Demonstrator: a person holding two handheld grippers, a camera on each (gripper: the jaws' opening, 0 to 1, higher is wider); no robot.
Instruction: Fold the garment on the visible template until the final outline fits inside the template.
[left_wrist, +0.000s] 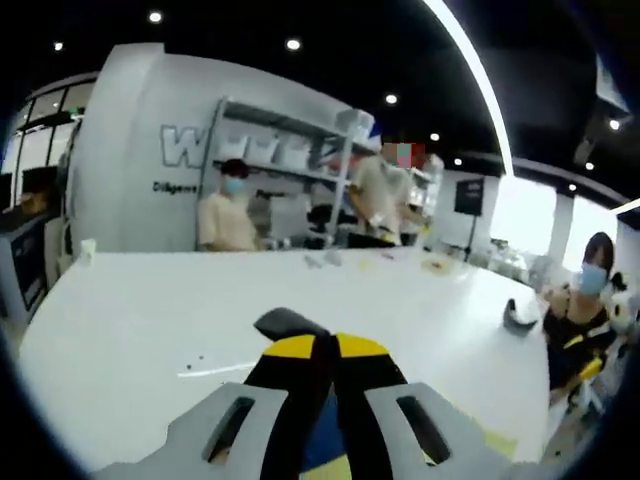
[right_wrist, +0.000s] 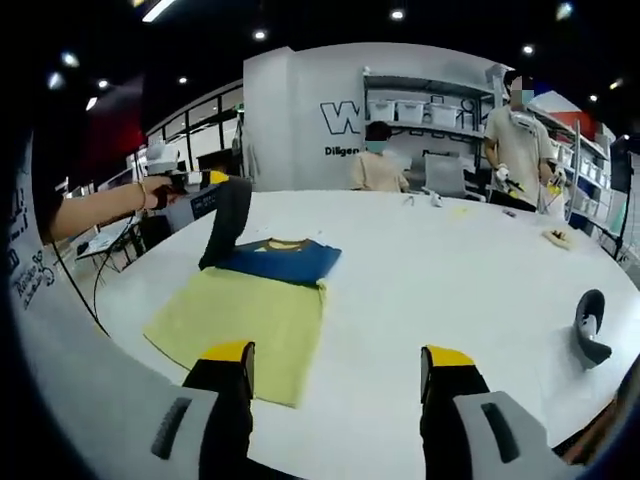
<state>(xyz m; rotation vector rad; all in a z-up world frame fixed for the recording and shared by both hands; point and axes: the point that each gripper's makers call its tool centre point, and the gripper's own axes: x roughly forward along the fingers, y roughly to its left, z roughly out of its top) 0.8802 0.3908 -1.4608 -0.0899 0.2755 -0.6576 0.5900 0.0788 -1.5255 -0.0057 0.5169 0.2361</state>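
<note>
A yellow template sheet (right_wrist: 240, 320) lies flat on the white table (right_wrist: 420, 270). At its far end rests the blue garment (right_wrist: 283, 260), partly folded, with a yellow collar. A dark flap of the garment (right_wrist: 228, 222) is pulled up off the table by my left gripper (right_wrist: 212, 180), held by a person's hand at the left. In the left gripper view, that gripper (left_wrist: 322, 350) is shut on dark fabric (left_wrist: 290, 323), with blue cloth showing between its jaws lower down. My right gripper (right_wrist: 338, 358) hovers open over the template's near right corner, holding nothing.
A black curved object (right_wrist: 590, 328) lies near the table's right edge, also seen in the left gripper view (left_wrist: 520, 316). Small items (left_wrist: 325, 259) lie at the far side. People (right_wrist: 518, 140) stand by shelves (right_wrist: 430, 108) beyond the table; a seated person (left_wrist: 585, 310) is at the right.
</note>
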